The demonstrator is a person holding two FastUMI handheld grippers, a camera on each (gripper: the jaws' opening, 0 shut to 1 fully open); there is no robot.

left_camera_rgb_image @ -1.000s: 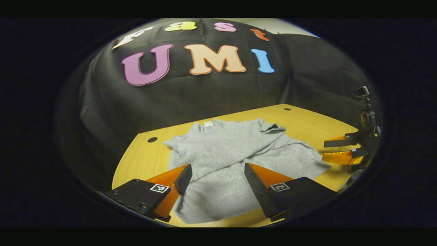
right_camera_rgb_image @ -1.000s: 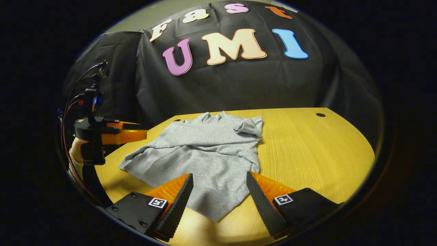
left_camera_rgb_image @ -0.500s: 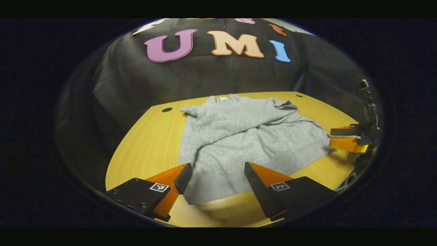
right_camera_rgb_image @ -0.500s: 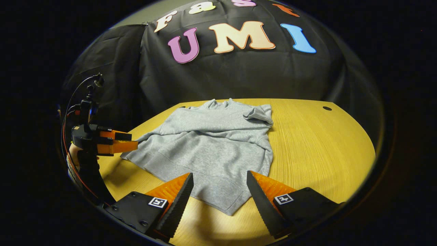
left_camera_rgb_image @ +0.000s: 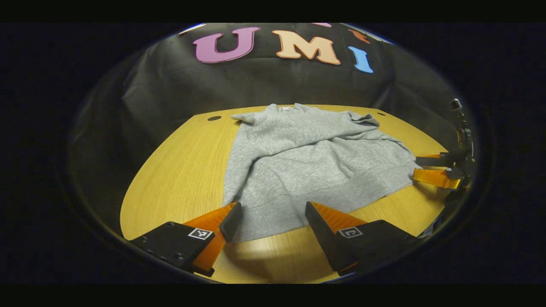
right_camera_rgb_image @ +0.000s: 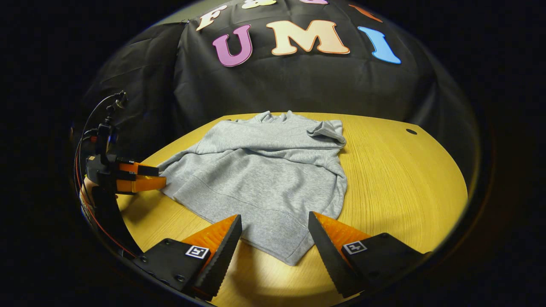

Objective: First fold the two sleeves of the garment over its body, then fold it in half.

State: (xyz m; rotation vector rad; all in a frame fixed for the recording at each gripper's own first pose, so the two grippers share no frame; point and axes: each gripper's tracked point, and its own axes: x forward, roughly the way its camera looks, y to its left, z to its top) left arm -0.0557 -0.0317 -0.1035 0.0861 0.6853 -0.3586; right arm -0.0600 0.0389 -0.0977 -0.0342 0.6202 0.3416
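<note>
- The grey fleece sweatshirt (right_camera_rgb_image: 264, 170) lies flat on the yellow wooden bench (right_camera_rgb_image: 405, 179), collar toward the far edge by the black cloth wall, hem toward the near edge where I stand. Both sleeves look already laid across its body, so I judge the half fold is what remains.
- Its long axis runs from near edge to far edge, straight away from both of my hands.
- My left gripper (left_camera_rgb_image: 269, 219) hovers with fingers apart and empty just above the near-left hem corner; the hem edge lies between the finger tips.
- My right gripper (right_camera_rgb_image: 275, 232) is also spread and empty, the near-right hem corner sitting in the gap just ahead of it.
- Each hand is nearest its own corner: in the left gripper view the other gripper sits at the hem's right end.
- I judge the coming move is to pinch both corners and carry the hem toward the collar.
</note>
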